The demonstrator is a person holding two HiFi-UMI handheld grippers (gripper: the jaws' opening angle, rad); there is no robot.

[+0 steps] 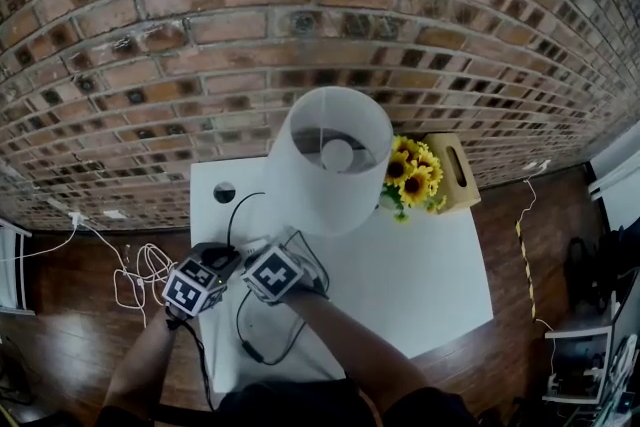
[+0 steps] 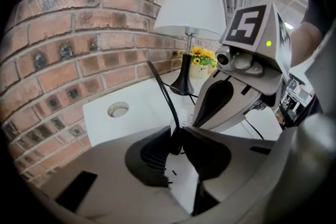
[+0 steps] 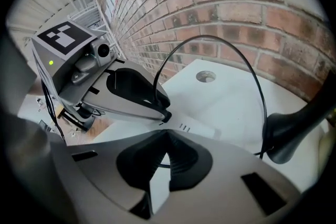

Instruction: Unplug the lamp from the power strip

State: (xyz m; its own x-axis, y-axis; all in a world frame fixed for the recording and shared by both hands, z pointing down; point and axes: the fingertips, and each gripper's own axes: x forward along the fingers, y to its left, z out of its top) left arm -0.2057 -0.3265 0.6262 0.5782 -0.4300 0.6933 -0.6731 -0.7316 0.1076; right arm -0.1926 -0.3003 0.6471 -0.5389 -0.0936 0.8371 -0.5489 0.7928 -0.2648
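My two grippers crowd over the power strip (image 3: pixel 197 127) on the white table (image 1: pixel 420 265).
My left gripper (image 2: pixel 176 136) is clenched on the black lamp cord (image 2: pixel 163 92). My right gripper (image 3: pixel 167 136), jaws together, is just beside it. The lamp (image 1: pixel 330 160) and sunflowers (image 1: pixel 412 173) stand behind.

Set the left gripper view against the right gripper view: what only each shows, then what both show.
Left only: the lamp shade, sunflowers and the cube on the right gripper. Right only: the cube on the left gripper and the wood floor. Both: brick wall, table hole, lamp base, cord, power strip, and the left gripper shut on the plug.
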